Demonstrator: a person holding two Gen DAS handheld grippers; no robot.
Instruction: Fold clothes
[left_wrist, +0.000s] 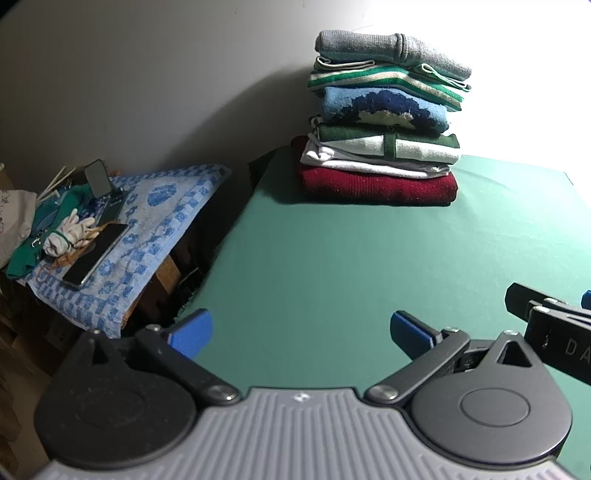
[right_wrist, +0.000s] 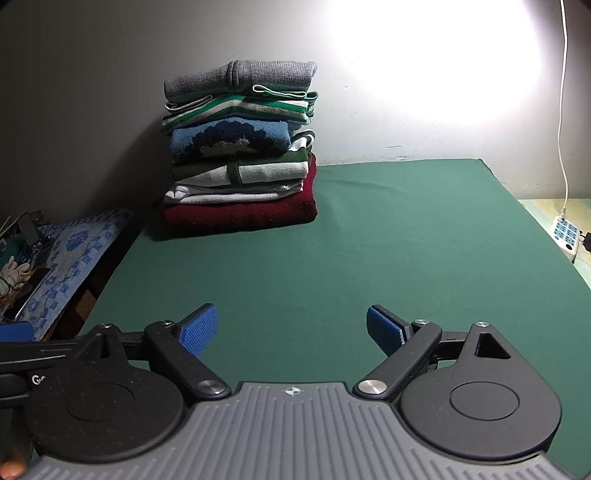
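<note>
A neat stack of folded clothes (left_wrist: 384, 122) sits at the far side of the green table (left_wrist: 332, 266), against the wall: a grey knit on top, then green-and-white stripes, a blue patterned sweater, a dark green and white piece, white layers, and a dark red sweater (right_wrist: 240, 214) at the bottom. The left gripper (left_wrist: 301, 332) and right gripper (right_wrist: 291, 328) both hover above bare cloth, fingers spread wide, holding nothing.

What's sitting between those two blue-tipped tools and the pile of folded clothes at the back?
Nothing: only bare green table cover lies between the open right tool, the open left tool and the folded pile, in both wrist views.
</note>
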